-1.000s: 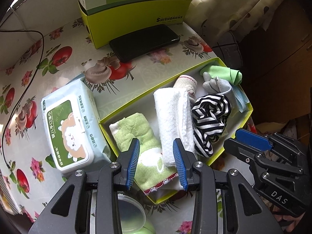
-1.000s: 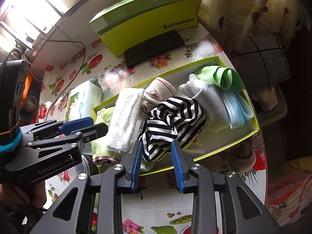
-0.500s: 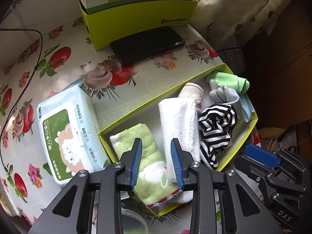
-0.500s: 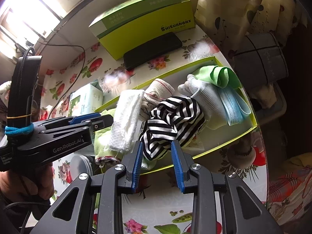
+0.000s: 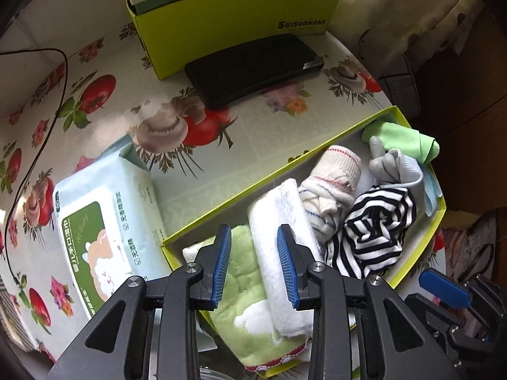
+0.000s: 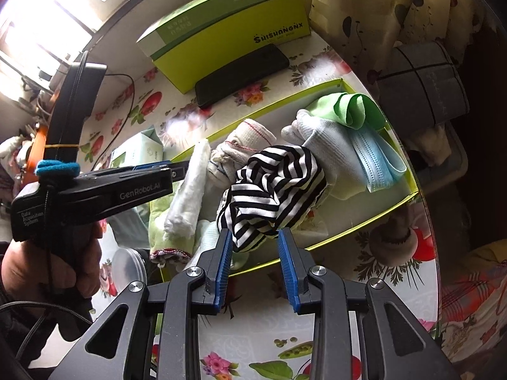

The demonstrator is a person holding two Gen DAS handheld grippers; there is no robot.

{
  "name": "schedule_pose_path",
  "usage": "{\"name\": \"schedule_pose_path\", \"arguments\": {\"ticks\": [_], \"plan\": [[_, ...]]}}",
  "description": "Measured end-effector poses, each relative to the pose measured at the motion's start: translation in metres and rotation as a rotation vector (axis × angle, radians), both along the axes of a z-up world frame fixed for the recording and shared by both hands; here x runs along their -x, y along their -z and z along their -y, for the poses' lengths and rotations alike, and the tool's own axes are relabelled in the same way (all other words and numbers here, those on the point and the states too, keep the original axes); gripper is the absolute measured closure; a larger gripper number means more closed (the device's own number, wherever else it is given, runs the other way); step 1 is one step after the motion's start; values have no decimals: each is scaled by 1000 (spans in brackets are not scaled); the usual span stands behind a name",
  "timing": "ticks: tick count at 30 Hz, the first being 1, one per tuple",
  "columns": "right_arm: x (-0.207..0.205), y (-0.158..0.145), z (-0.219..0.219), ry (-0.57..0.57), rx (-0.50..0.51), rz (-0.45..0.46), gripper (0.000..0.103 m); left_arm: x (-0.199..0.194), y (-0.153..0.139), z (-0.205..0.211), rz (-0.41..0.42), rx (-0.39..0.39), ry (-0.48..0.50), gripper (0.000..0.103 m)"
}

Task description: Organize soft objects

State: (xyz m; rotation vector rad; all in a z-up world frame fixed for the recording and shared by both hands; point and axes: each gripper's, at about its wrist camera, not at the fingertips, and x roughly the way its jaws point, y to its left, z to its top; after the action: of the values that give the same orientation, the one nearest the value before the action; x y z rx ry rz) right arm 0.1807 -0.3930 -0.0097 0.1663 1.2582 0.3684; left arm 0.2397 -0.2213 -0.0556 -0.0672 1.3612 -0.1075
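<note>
left gripper (image 5: 255, 264) dropped closer over the yellow tray (image 5: 421, 240), jaws narrowed but part-open, empty, white towel (image 5: 282, 221) between them

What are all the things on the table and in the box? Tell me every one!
shallow box: 1, yellow-green, on the flowery table
green towel: 1, near end of box
white towel: 1, rolled, lying on the green towel
rolled socks: 1 bundle, cream with red stripe, middle of box
striped cloth: 1, black and white, middle of box
glove: 1, white and grey, far part of box
face mask: 1, blue, far end
green cloth: 1, far corner
wipes pack: 1, pale blue, beside box
phone: 1, black, on table
tall box: 1, yellow-green, behind phone
left gripper: open over the towels
right gripper: open, near box edge
</note>
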Motion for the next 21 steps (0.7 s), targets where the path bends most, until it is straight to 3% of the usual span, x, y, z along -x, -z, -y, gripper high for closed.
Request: {"name": "schedule_pose_path", "arguments": {"ticks": [8, 11, 21], "plan": [[1, -8, -8, -17, 35, 12, 73, 24, -13, 2, 1, 40, 40, 71], [6, -13, -9, -12, 61, 18, 64, 37, -27, 2, 22, 67, 55, 71], [43, -26, -24, -62, 150, 40, 56, 94, -67, 5, 103, 52, 134, 71]]}}
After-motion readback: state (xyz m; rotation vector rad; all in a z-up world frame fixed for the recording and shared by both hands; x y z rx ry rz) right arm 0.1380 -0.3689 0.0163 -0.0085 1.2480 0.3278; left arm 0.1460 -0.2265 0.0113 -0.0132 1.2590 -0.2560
